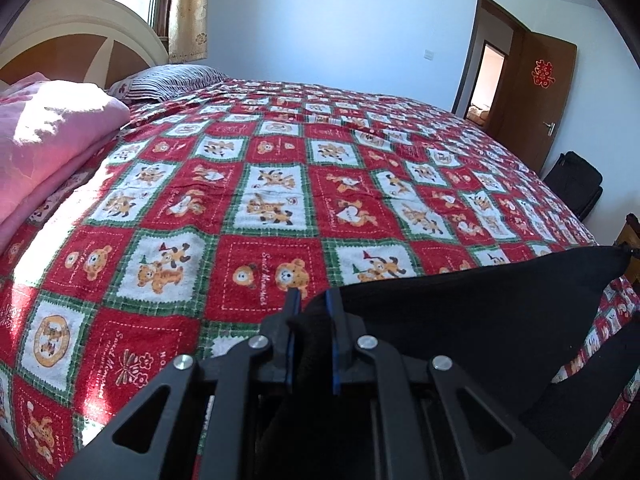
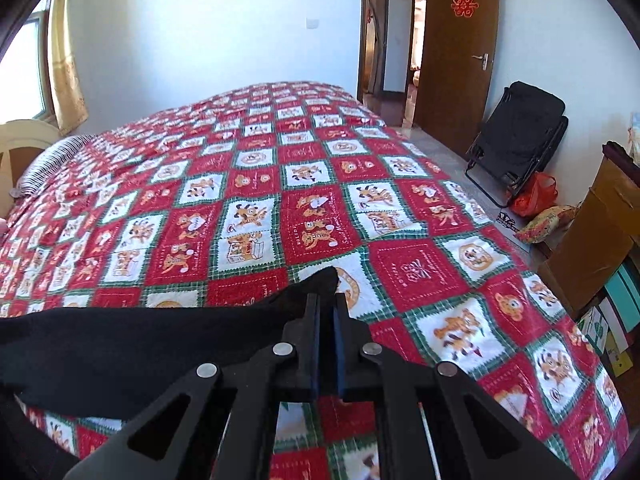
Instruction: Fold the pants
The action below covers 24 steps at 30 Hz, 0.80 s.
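The black pants (image 1: 480,304) are held stretched above the red, white and green cartoon bedspread (image 1: 280,184). My left gripper (image 1: 312,296) is shut on one end of the pants, with cloth bunched between its blue pads. My right gripper (image 2: 326,300) is shut on the other end of the pants (image 2: 140,344), a corner of cloth poking out past its tips. The cloth spans taut between the two grippers, and the lower part hangs out of view.
A folded pink quilt (image 1: 48,136) and a striped pillow (image 1: 176,80) lie near the headboard. The bedspread (image 2: 280,200) covers the whole bed. A folded black chair (image 2: 520,136), a red bag (image 2: 536,196) and cardboard boxes (image 2: 592,232) stand by the wall beside an open door (image 2: 460,60).
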Each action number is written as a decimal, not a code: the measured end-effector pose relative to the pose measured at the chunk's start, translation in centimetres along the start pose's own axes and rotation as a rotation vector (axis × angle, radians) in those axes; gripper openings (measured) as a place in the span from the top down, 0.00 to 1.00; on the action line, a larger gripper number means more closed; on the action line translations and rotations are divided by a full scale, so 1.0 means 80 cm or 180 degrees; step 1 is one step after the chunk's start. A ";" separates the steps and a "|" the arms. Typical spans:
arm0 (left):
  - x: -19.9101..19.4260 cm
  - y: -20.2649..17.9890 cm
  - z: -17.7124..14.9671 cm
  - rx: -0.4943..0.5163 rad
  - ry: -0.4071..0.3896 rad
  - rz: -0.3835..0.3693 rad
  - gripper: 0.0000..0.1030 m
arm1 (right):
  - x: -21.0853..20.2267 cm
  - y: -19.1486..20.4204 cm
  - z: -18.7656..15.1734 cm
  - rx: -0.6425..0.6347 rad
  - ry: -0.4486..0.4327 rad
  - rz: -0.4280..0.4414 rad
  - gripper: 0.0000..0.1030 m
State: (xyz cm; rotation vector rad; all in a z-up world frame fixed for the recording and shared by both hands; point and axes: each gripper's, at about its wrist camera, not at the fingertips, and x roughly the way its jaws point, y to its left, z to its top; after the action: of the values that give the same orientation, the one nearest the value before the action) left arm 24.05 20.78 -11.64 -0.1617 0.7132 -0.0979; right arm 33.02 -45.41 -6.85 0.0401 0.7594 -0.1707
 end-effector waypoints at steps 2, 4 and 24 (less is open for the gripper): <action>-0.010 0.001 -0.002 -0.0001 -0.0050 -0.0030 0.87 | -0.016 -0.006 -0.009 0.0029 -0.0065 0.0025 0.95; -0.020 0.001 -0.005 0.0000 -0.0108 -0.0060 0.87 | -0.032 -0.013 -0.021 0.0057 -0.0114 0.0051 0.95; -0.105 0.003 -0.114 0.0095 -0.0416 -0.0362 0.87 | -0.120 -0.090 -0.170 0.0491 -0.0112 0.0171 0.95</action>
State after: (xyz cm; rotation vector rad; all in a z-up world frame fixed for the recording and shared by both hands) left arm 11.71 21.18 -13.07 -0.1785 0.5719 -0.2047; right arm 15.70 -49.86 -9.92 0.2031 0.7081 -0.1783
